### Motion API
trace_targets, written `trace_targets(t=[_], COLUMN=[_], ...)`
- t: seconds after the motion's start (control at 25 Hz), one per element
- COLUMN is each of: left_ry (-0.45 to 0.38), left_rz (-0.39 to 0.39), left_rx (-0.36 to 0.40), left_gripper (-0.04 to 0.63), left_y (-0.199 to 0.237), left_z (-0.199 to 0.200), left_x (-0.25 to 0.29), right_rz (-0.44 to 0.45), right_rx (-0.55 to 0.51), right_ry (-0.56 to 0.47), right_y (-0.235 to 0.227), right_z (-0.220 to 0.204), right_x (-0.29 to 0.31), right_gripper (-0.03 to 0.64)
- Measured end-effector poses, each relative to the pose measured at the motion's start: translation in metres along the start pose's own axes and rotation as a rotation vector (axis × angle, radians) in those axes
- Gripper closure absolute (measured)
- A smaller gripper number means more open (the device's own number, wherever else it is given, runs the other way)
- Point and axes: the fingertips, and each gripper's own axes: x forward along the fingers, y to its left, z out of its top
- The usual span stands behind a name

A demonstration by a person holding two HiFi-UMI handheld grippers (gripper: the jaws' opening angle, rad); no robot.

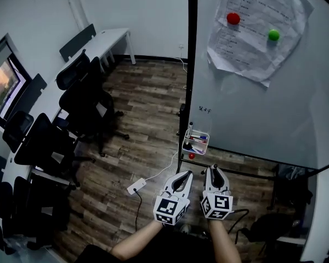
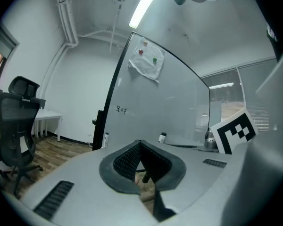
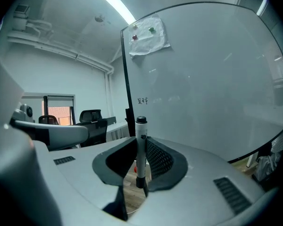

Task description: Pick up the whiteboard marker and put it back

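Gripping the marker (image 3: 141, 128) upright, the right gripper (image 1: 214, 171) is clamping its jaws on the barrel (one dark end sticking up) in front of the whiteboard (image 1: 263, 114). The left gripper (image 1: 182, 177) is hovering just beside it, jaws together and holding nothing, both below the pen tray (image 1: 208, 138) in the head view.

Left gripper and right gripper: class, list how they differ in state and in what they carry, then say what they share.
The right gripper is clamped on an upright whiteboard marker; the left gripper holds nothing. The left gripper's jaw tips meet; the right gripper's tips are spaced apart by the marker between them. Both point toward the whiteboard, side by side.
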Motion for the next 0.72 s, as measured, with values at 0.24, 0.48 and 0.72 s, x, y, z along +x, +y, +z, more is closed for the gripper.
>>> trace_targets(t=[0.24,0.48,0.72], left_ry=[-0.012,-0.019,-0.021], left_rz=[0.008,0.029,0.046], left_rx=[0.015,0.034,0.034], left_gripper=[0.588,0.588,0.588], left_y=[-0.014,-0.027,-0.05], left_z=[0.0,0.001,-0.004], left_x=[-0.028,-0.054,-0.076], right_rz=[0.018,0.033,0.055], right_rx=[-0.003,0.0,0.009], right_ry=[-0.014,-0.023,-0.017], right_y=[0.014,0.021,0.023], right_z=[0.001,-0.002,-0.009], right_x=[-0.037,-0.074,-0.107], right_gripper=[0.542,0.542,0.542])
